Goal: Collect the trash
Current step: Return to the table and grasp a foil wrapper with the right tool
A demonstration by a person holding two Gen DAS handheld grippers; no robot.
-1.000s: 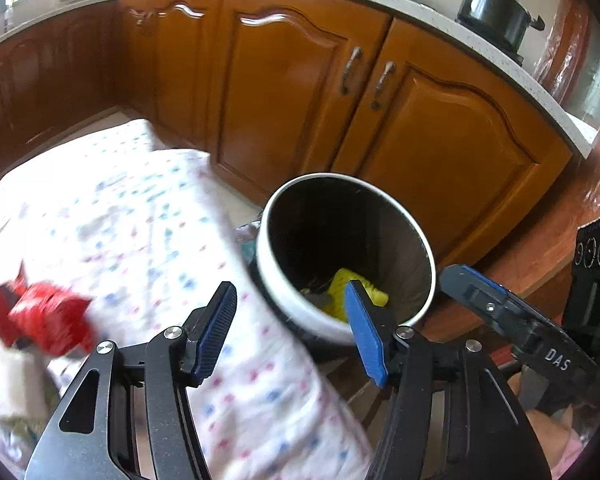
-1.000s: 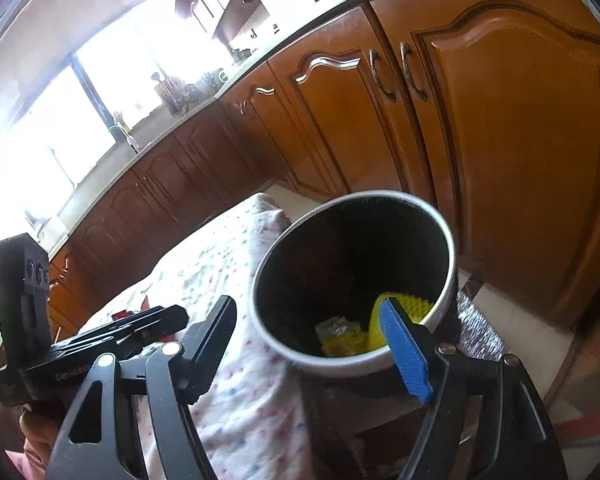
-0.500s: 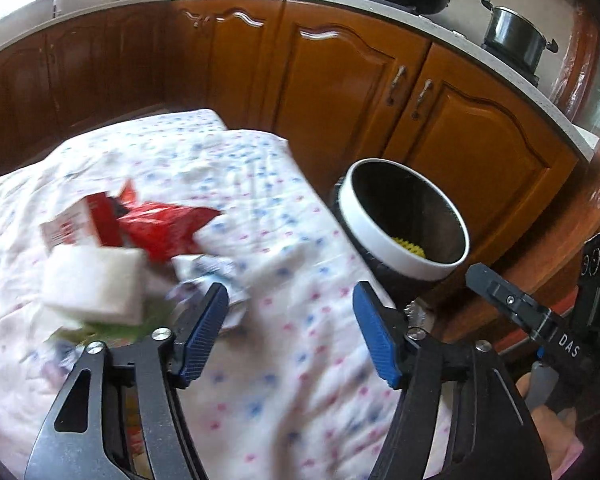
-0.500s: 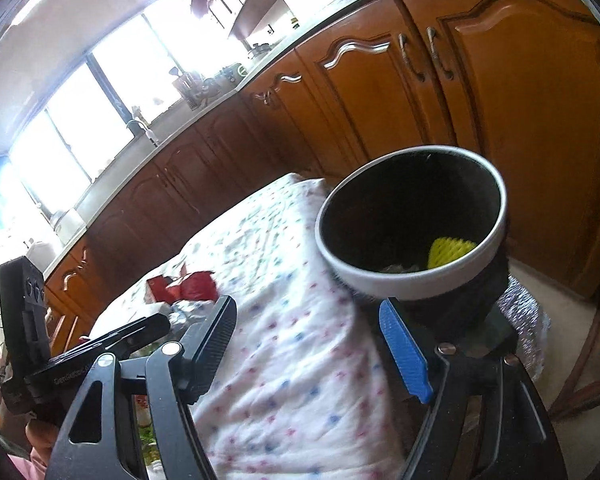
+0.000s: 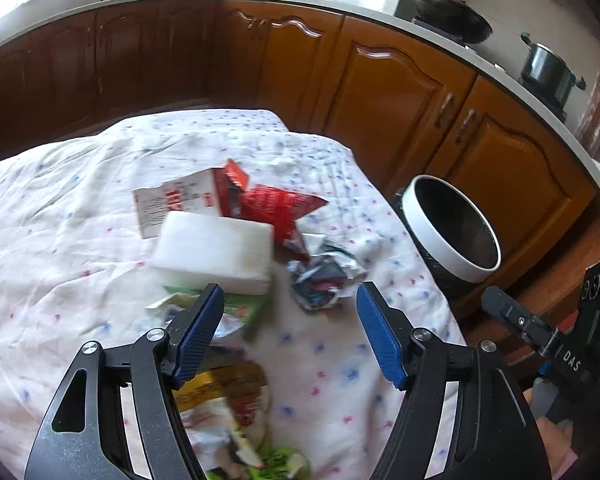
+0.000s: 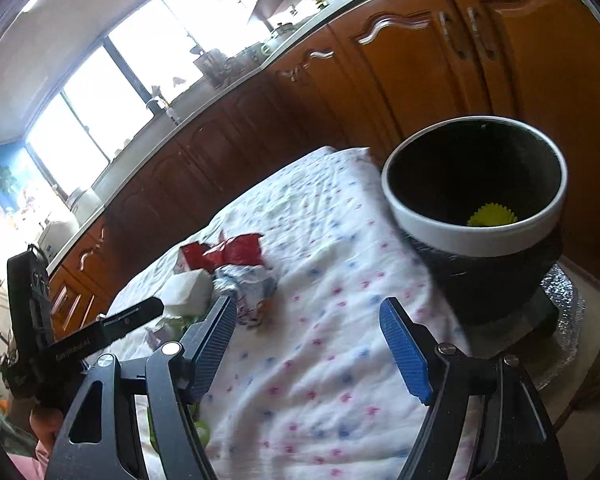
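1. On the white cloth with small pink and blue marks (image 5: 80,216), the trash lies in a loose heap near the middle: a crumpled ball of printed paper (image 5: 324,276), a white foam block (image 5: 214,250), a torn red foil wrapper (image 5: 278,208), a flattened red-and-white carton (image 5: 172,204) and blurred green and yellow packets (image 5: 236,392) nearest the camera.
2. The crumpled ball looks light and springy; it should crush easily, so a pinch across its bulk seems the safest hold. The foam block is probably light but wide, best taken across its short side. The foil wrapper is likely thin and slippery and may slide off the pads.
3. The left gripper (image 5: 290,332) hovers over the cloth just short of the ball, its blue-padded jaws opening with nothing between them.
4. The right gripper (image 6: 308,340) stands wide and empty above bare cloth, to the bin side of the heap.
5. The round black bin with a white rim (image 6: 476,236) stands at the cloth's edge, a yellow crinkled item (image 6: 492,216) already inside.
6. Behind run brown wooden cabinet doors (image 5: 400,92). The pieces overlap, so lifting one may drag its neighbours.
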